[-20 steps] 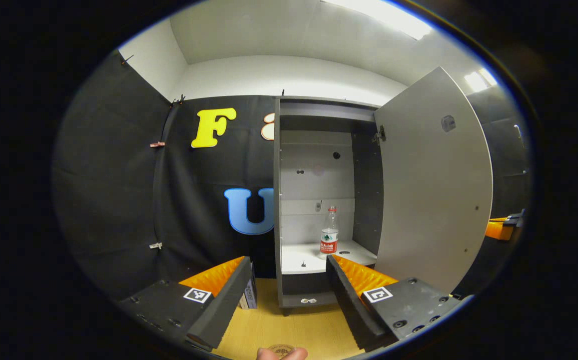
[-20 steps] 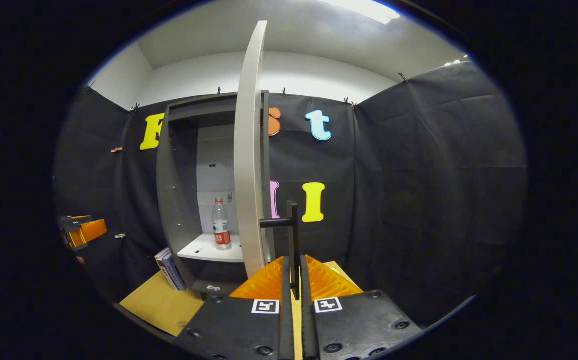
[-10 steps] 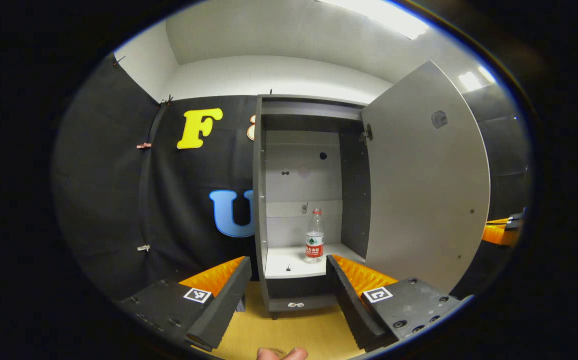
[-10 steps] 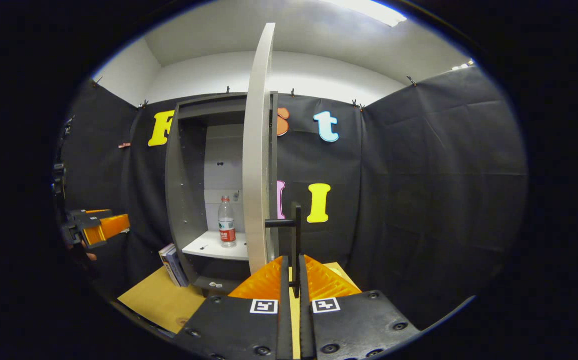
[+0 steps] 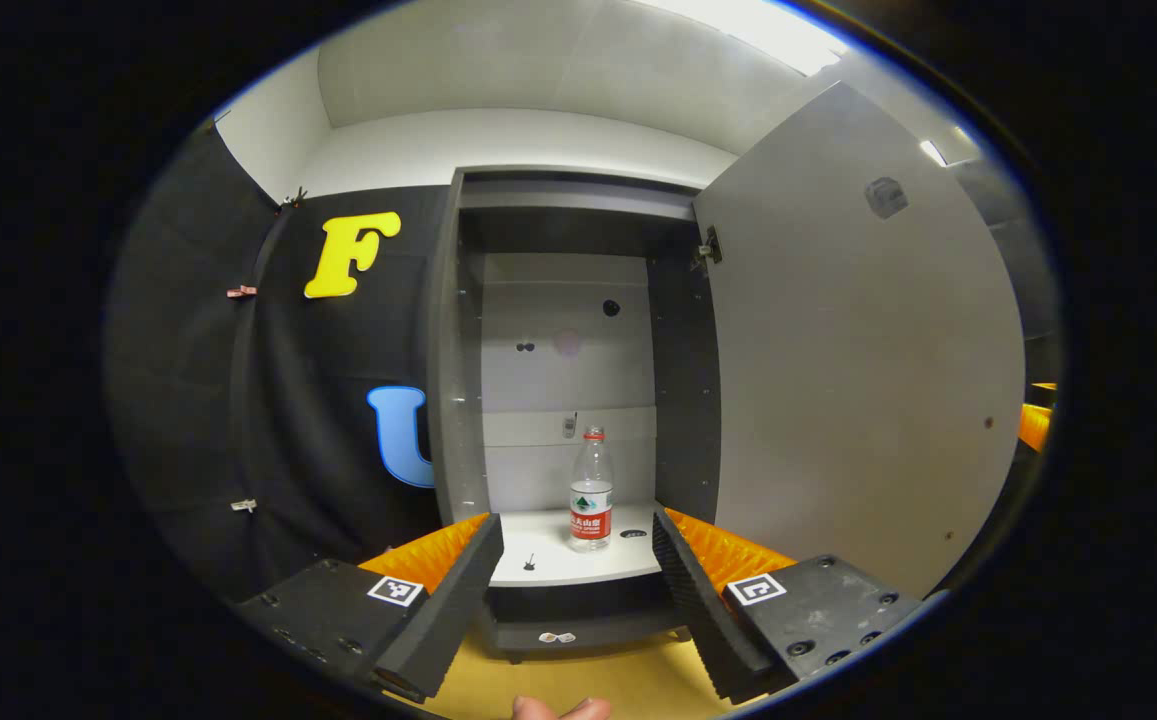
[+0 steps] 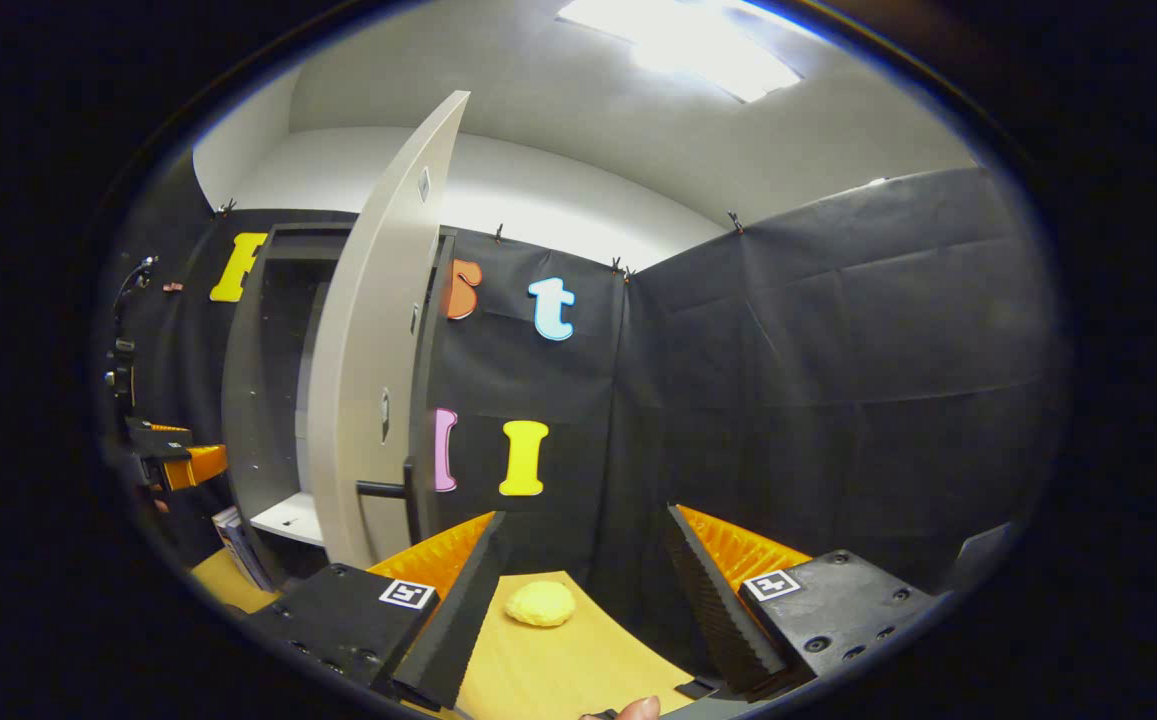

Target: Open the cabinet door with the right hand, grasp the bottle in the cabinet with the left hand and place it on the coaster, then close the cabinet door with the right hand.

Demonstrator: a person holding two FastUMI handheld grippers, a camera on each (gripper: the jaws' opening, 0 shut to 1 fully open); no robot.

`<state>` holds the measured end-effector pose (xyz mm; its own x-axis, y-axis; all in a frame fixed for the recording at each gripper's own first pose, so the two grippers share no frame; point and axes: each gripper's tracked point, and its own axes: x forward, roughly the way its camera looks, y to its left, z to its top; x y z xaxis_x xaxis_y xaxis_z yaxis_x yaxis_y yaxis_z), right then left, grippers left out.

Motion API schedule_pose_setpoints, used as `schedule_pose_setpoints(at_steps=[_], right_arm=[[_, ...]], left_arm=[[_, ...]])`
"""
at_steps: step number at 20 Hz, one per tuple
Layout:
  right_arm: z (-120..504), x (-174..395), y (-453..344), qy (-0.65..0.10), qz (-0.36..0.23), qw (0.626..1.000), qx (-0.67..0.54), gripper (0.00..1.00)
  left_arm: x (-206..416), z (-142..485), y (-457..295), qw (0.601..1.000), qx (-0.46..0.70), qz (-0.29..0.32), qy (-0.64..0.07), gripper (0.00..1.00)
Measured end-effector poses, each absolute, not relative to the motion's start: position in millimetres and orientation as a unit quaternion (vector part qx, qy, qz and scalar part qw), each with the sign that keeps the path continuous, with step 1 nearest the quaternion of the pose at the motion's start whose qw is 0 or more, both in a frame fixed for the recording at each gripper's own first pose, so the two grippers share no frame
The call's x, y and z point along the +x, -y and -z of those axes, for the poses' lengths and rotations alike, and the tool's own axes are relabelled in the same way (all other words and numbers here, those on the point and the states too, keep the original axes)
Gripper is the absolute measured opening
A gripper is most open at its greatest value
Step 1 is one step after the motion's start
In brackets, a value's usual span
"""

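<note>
The grey cabinet (image 5: 458, 400) stands with its door (image 5: 858, 380) swung wide to the right. Inside, a clear bottle (image 5: 590, 495) with a red label and red cap stands upright on the white shelf (image 5: 548, 560). My left gripper (image 5: 574, 530) is open and faces the cabinet. The bottle shows between its fingers but farther off, untouched. In the right gripper view, my right gripper (image 6: 583, 522) is open with nothing in it. It hangs over the wooden table (image 6: 558, 670), right of the door (image 6: 378, 380) and clear of its dark handle (image 6: 393, 490).
A yellow rounded object (image 6: 540, 603) lies on the table between the right gripper's fingers. Books (image 6: 238, 535) lean by the cabinet's left side. My left gripper (image 6: 178, 460) shows at the far left of the right gripper view. Black cloth walls close in behind and to the right.
My right gripper has let go of the door handle, opened and swung away to the right. My left gripper has moved closer to the cabinet, bringing the bottle between its fingers in view.
</note>
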<state>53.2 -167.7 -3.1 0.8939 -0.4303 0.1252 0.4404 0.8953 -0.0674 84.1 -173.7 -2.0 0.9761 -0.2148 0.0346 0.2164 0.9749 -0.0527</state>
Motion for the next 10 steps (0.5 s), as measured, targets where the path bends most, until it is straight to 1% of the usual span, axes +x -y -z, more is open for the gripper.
schedule_pose_setpoints(at_steps=[2,3,7,10], right_arm=[[14,61,168,0.041,0.214,0.975,-0.037,0.9],[19,65,170,0.035,0.211,0.977,-0.027,0.97],[31,74,194,0.02,0.227,0.973,-0.02,0.97],[40,80,201,0.014,0.224,0.974,-0.009,0.97]], left_arm=[[108,3,183,0.994,-0.025,0.106,0.016,0.94],[120,6,187,0.994,-0.022,0.104,0.017,0.95],[169,18,209,0.994,-0.023,0.109,0.017,0.95],[205,24,222,0.994,-0.023,0.107,0.019,0.94]])
